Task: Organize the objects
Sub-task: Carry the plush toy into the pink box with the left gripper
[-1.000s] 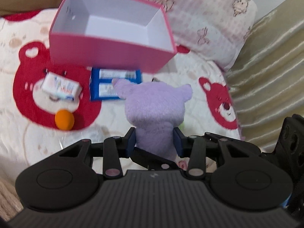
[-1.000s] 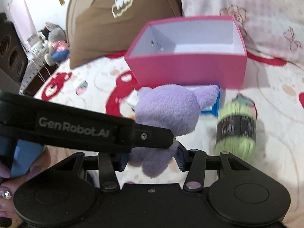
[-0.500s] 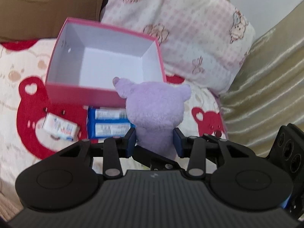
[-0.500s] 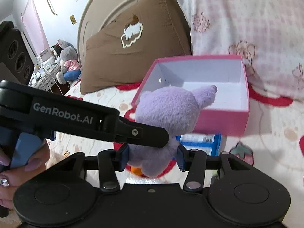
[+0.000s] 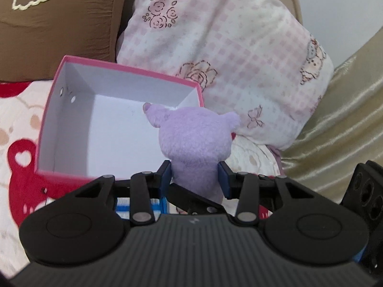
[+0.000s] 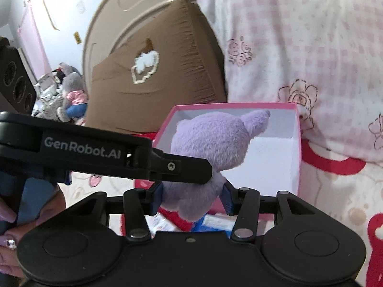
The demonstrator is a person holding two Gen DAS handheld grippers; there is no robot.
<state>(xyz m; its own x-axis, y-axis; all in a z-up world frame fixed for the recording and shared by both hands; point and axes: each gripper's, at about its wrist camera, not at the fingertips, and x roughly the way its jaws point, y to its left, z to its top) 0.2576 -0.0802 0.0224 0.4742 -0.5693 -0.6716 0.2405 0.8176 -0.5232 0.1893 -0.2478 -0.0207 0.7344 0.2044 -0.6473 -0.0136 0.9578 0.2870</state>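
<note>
A purple plush toy (image 5: 194, 141) is clamped from both sides. My left gripper (image 5: 195, 179) is shut on its lower body, and my right gripper (image 6: 191, 196) is shut on it too (image 6: 210, 143). Both hold it raised over the near edge of an open pink box (image 5: 47, 110) with a white, empty inside, which also shows in the right wrist view (image 6: 298, 148). The left gripper's black body (image 6: 95, 148) crosses the right wrist view in front of the plush.
A pink checked pillow (image 5: 227, 47) and a brown pillow (image 5: 59, 19) lean behind the box. A blue packet (image 5: 141, 203) lies below the grippers on the bear-print blanket (image 5: 16, 131). A gold curtain (image 5: 347, 119) hangs at the right.
Both grippers have lifted the plush up and forward, from in front of the box to above its near edge. The small items on the blanket have dropped below view.
</note>
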